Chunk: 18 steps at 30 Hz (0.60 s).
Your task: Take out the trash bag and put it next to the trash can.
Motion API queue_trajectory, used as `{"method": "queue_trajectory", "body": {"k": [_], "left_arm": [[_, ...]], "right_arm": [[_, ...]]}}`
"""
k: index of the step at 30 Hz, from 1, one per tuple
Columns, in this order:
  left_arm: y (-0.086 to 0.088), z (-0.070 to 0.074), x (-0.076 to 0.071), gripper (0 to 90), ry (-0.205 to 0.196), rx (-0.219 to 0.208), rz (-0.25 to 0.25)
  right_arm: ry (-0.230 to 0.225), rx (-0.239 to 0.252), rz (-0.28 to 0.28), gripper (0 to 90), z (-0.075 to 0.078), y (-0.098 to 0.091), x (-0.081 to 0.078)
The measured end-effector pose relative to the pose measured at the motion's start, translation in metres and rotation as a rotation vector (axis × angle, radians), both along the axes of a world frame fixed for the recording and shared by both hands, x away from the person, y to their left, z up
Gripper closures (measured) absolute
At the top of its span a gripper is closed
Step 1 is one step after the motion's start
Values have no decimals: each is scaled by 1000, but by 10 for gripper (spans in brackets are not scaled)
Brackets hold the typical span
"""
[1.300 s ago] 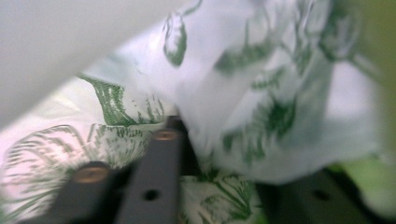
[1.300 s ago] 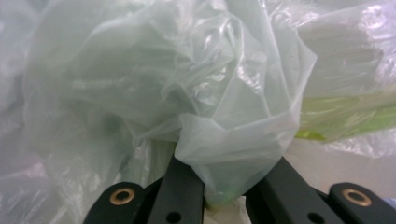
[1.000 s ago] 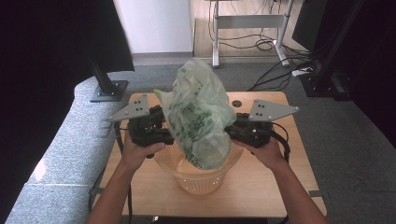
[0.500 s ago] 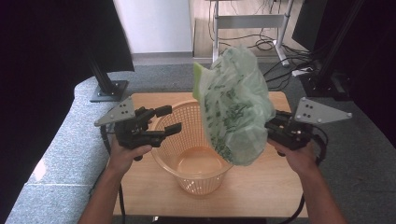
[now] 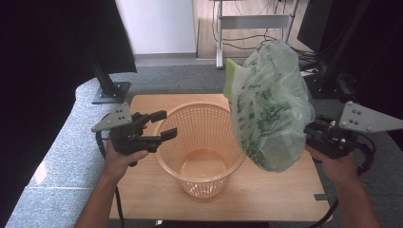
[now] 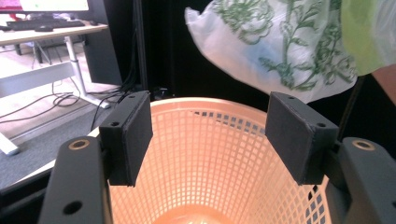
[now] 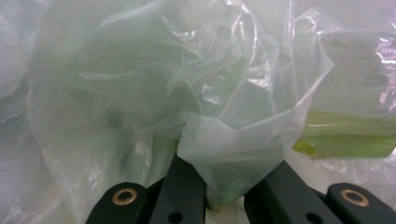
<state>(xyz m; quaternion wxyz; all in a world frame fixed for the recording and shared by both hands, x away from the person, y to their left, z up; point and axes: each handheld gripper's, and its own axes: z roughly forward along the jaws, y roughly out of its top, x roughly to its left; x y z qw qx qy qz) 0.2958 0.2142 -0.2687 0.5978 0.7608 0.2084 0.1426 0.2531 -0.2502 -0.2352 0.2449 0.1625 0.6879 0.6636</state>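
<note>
High view, lower centre: an orange mesh basket (image 5: 202,152) stands upright and empty on the wooden table (image 5: 285,199). At centre left the left gripper (image 5: 164,126) hovers at the basket's rim with its jaws apart and nothing between them; they have just been opening. The left gripper view looks between the two pads (image 6: 130,135) straight into the basket (image 6: 210,163).

At centre right the right gripper (image 5: 309,135) is clamped on a bunched fold of a thin plastic bag (image 5: 268,104), white with green print. The bag hangs in the air beside the basket's right rim and above the table's right half. In the right gripper view the film (image 7: 219,154) is pinched between the nearly closed jaws.

Likely failures: the pinch takes only a small gather of slippery film, so a quick swing may pull it free and drop the bag. The billowing bag may also snag the rim and tip the light basket, since the left gripper steadies nothing.
</note>
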Motion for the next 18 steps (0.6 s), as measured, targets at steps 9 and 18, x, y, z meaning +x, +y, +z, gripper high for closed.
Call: {"method": "queue_trajectory", "body": {"k": [9,18], "left_arm": [[21,-6,-3,320,11,3,49],[34,-16,-5,320,30,2,71]], "right_arm": [[7,-23,-62,876,-7,-33,-16],[81,-28,-103,875,-53,-58,-18]]}}
